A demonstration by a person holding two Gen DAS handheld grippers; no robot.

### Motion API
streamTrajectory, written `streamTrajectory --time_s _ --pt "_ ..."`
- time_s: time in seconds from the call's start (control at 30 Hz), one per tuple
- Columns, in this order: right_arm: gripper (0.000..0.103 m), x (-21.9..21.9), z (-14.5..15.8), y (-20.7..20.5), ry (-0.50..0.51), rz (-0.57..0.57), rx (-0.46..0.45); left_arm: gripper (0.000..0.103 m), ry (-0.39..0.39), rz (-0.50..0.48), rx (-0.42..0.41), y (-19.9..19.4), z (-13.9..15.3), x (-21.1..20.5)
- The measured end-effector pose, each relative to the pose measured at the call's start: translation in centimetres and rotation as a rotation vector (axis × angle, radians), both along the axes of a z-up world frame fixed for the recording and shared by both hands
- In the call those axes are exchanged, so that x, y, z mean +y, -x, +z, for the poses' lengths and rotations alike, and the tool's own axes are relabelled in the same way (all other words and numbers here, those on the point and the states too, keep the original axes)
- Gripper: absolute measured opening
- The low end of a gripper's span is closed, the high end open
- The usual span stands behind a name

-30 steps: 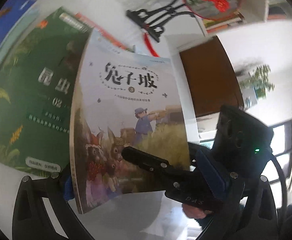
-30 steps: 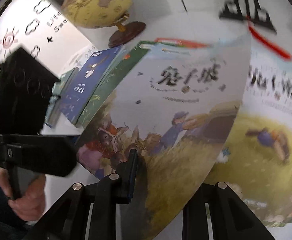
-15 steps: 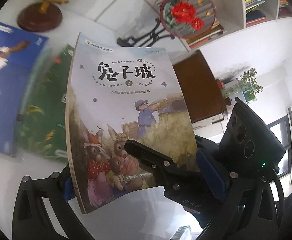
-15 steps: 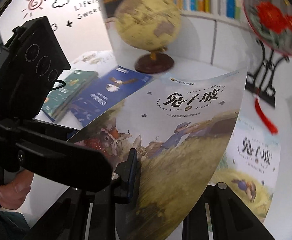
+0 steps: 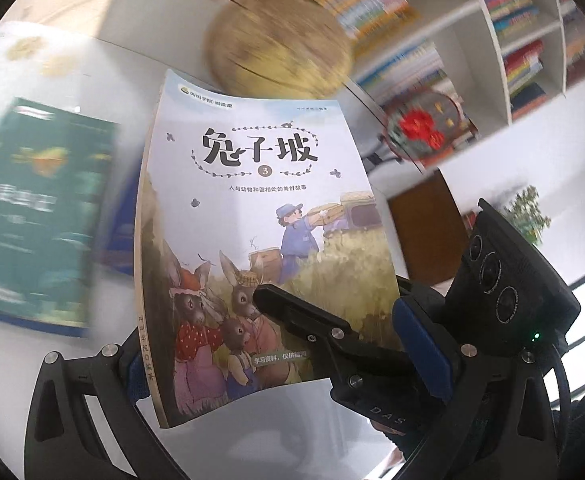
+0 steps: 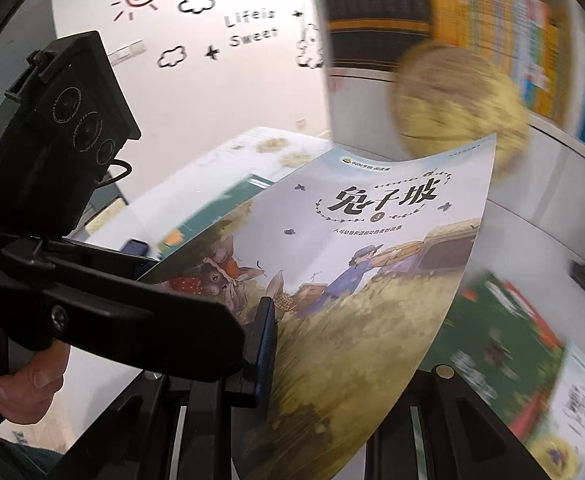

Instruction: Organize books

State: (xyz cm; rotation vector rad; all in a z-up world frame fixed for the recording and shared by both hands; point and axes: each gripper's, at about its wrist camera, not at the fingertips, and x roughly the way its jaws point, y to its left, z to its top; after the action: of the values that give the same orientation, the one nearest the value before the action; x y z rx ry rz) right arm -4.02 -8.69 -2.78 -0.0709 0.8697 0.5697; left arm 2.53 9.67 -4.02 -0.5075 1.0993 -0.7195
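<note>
You have the rabbit picture book (image 5: 260,240) lifted clear of the table (image 5: 252,420), cover facing you, held by both tools at once. The right gripper (image 6: 324,344) is nearly closed, pinching the book's lower right edge; one finger (image 5: 292,316) lies across the cover. The left gripper (image 5: 140,364) clamps the spine side at the bottom corner, though you cannot tell how wide its jaws stand. Two holds keep the thin book from flopping, probably so you can stand it upright. Left of the book a green book (image 5: 40,216) lies flat on the table; behind the book stand a globe (image 5: 280,52) and a bookshelf (image 5: 512,40), the likely destination.
</note>
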Motion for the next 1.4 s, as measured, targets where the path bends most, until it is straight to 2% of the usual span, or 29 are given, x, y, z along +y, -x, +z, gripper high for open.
streamTrajectory --time_s 0.3,0.53,0.87,1.07,1.4 --pt "0.023 11.4 -1.9 -4.0 -0.015 0.047 0.033 0.101 -0.02 0.047 0.018 -3.9 -2.1 9.0" --pt "0.023 15.9 -3.9 -6.6 -0.015 0.045 0.071 0.1 -0.015 0.054 0.039 -6.4 -4.0 12.8" --pt "0.023 18.0 -6.7 -8.2 0.029 0.035 0.114 0.1 0.018 0.042 0.089 -8.6 -7.4 14.8" --pt "0.023 18.6 -8.4 -9.4 0.036 0.036 0.149 0.1 0.027 0.053 0.12 -9.1 -8.7 14.5" --pt "0.023 18.3 -9.3 -10.4 0.022 0.025 0.182 0.1 0.017 0.065 0.165 -9.0 -10.4 14.7"
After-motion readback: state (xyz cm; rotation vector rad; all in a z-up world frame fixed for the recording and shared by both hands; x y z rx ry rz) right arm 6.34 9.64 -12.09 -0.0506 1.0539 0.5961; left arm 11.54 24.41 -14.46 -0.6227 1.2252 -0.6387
